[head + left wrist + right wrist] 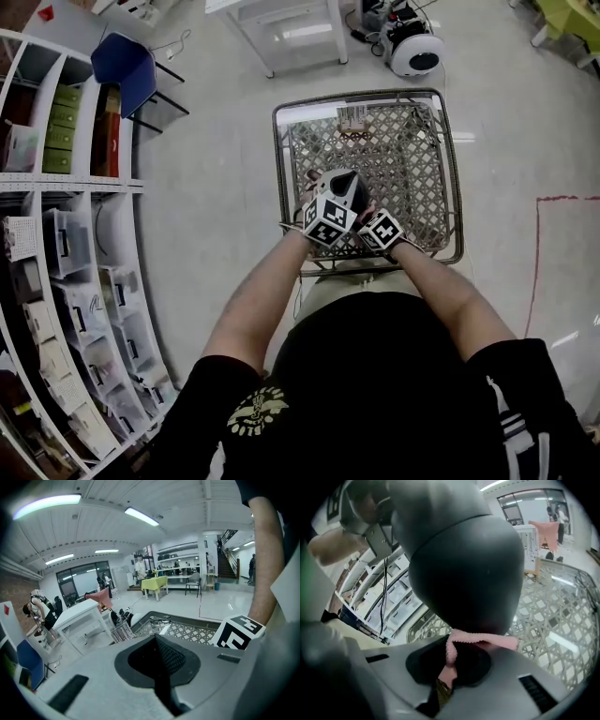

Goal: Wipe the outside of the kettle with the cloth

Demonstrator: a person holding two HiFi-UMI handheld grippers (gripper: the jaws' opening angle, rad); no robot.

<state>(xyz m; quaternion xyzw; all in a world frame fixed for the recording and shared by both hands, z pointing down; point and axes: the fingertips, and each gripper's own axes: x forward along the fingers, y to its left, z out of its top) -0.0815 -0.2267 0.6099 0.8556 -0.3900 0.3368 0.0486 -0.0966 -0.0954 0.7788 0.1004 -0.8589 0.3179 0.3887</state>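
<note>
I hold a dark grey kettle (345,187) in the air over a wire cart (412,150). Its rounded body (464,559) fills the right gripper view. My right gripper (450,667) is shut on a pink cloth (480,639), and the cloth lies pressed against the kettle's underside. In the head view the right gripper (380,230) sits just right of the left gripper (328,217), both close under the kettle. The left gripper (370,513) shows at the kettle's upper end. In its own view the left gripper (159,667) has its jaws closed together, and the kettle itself is hidden there.
The cart's mesh floor (562,620) lies below the kettle, its rim (187,630) ahead. Shelves of bins (56,234) line the left side. A blue chair (127,66), a white table (291,28) and a round white device (414,52) stand beyond.
</note>
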